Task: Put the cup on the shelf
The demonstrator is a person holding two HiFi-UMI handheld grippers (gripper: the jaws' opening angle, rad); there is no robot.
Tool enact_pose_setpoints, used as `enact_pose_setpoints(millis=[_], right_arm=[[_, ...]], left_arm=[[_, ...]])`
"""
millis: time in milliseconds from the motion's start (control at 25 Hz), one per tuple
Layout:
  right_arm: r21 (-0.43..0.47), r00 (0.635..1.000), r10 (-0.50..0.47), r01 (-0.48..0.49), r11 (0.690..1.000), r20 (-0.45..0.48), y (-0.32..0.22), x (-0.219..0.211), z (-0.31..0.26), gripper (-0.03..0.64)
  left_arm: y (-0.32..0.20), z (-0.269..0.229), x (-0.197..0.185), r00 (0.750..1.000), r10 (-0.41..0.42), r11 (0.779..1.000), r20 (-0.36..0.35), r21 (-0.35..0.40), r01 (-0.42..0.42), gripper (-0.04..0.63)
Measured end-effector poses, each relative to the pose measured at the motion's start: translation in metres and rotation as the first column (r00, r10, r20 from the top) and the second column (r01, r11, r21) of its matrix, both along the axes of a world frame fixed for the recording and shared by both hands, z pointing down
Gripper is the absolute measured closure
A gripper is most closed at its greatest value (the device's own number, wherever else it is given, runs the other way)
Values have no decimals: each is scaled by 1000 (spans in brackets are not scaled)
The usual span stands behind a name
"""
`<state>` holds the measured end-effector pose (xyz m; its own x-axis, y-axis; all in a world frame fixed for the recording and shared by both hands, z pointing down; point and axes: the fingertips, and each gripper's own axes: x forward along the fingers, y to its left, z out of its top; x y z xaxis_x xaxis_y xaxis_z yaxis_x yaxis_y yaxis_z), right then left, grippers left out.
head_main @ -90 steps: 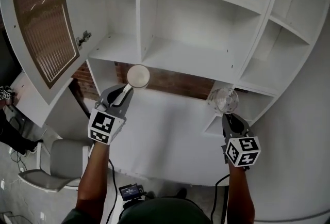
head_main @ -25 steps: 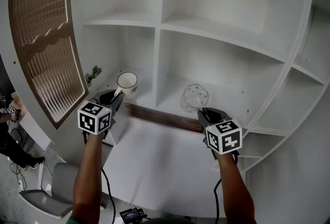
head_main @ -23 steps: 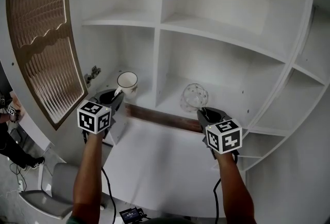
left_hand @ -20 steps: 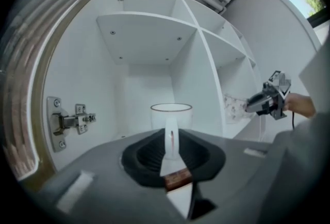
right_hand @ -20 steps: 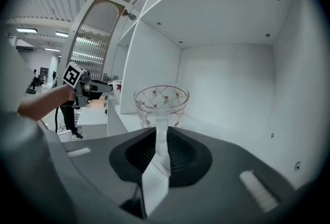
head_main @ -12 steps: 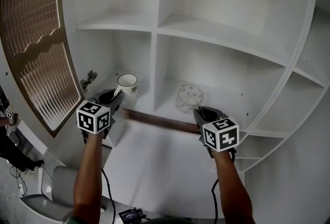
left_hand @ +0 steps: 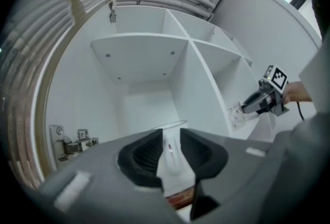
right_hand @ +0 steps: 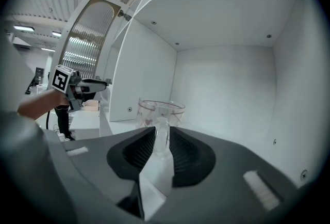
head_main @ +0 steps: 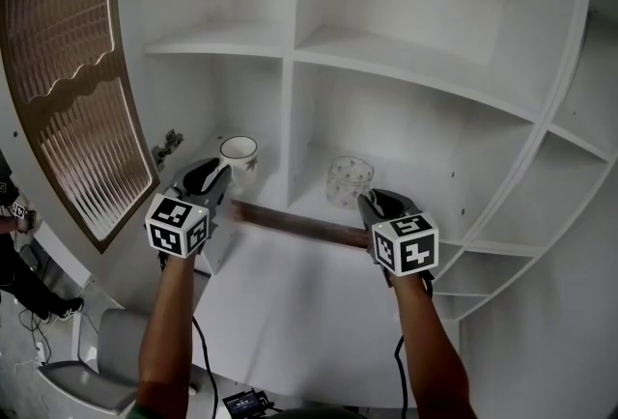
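Plainly, both cups stand on the white shelf unit, each in its own compartment of the lowest row. The white cup is in the left compartment, at about 1 o'clock from the left gripper. The glass cup is in the next compartment, at about 11 o'clock from the right gripper. The left gripper view shows the white cup's handle upright between the two jaws. These jaws have just been opening and stand partly apart, with a sliver of gap on either side of the handle. The right gripper view shows the glass cup's handle likewise between jaws that have just been opening. They are partly apart and no longer clamp it, though the gap there is thin and hard to judge. Each gripper's own body hides most of its cup: of the white one only the handle and a thin arc of rim show, of the glass one only the upper wall with small heart marks. From the head view, the slatted brown cabinet door is cut off at 10 o'clock. A blurred brown strip crosses below the shelf edge between the two grippers.
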<state>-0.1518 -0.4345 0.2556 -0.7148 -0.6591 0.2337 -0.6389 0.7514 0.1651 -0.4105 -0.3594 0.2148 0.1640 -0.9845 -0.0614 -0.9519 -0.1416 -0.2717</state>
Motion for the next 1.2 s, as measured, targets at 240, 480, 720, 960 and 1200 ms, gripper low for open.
enact_pose_setpoints(millis=[240, 480, 720, 960, 1200], right_arm=[[79, 998, 42, -45, 996, 38, 6, 11, -12, 442], [179, 993, 55, -74, 981, 109, 37, 25, -32, 467], [268, 989, 0, -39, 963, 146, 91, 30, -46, 601], [318, 983, -83, 28, 948, 161, 148, 33, -50, 611], [330, 974, -164, 106, 938, 154, 200, 44, -46, 611]], left_arm=[[23, -7, 10, 998, -32, 998, 51, 53, 30, 486], [64, -20, 29, 995, -27, 993, 91, 115, 16, 488], [114, -33, 51, 992, -10, 983, 122, 182, -12, 546], [158, -36, 79, 991, 36, 973, 130, 220, -65, 583], [199, -36, 109, 987, 76, 970, 141, 218, -106, 592]])
